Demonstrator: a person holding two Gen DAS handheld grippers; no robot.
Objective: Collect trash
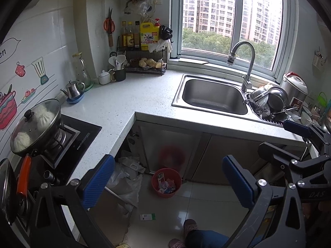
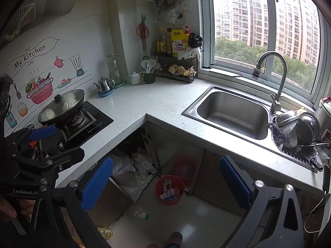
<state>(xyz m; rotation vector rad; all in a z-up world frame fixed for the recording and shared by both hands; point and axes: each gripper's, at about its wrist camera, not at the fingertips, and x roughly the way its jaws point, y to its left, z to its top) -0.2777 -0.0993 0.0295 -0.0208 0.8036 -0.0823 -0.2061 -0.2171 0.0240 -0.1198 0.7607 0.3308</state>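
A red trash bin [image 1: 166, 183] stands on the floor by the cabinets, holding several paper scraps; it also shows in the right wrist view [image 2: 169, 189]. A small white and green box [image 1: 147, 216] lies on the floor tiles in front of it, also in the right wrist view [image 2: 142, 215]. A yellow item [image 2: 105, 231] lies on the floor at lower left. My left gripper [image 1: 168, 183] is open and empty, held high above the floor. My right gripper [image 2: 165, 184] is open and empty, also high up. Each gripper shows at the edge of the other's view.
An L-shaped white counter [image 1: 115, 103] holds a steel sink [image 1: 213, 96], dishes [image 1: 273, 101] and a wire rack with bottles [image 1: 144, 62]. A lidded pan [image 1: 37, 124] sits on the stove. Plastic bags [image 1: 126, 177] spill from an open cabinet. A foot in a slipper [image 1: 189, 226] stands below.
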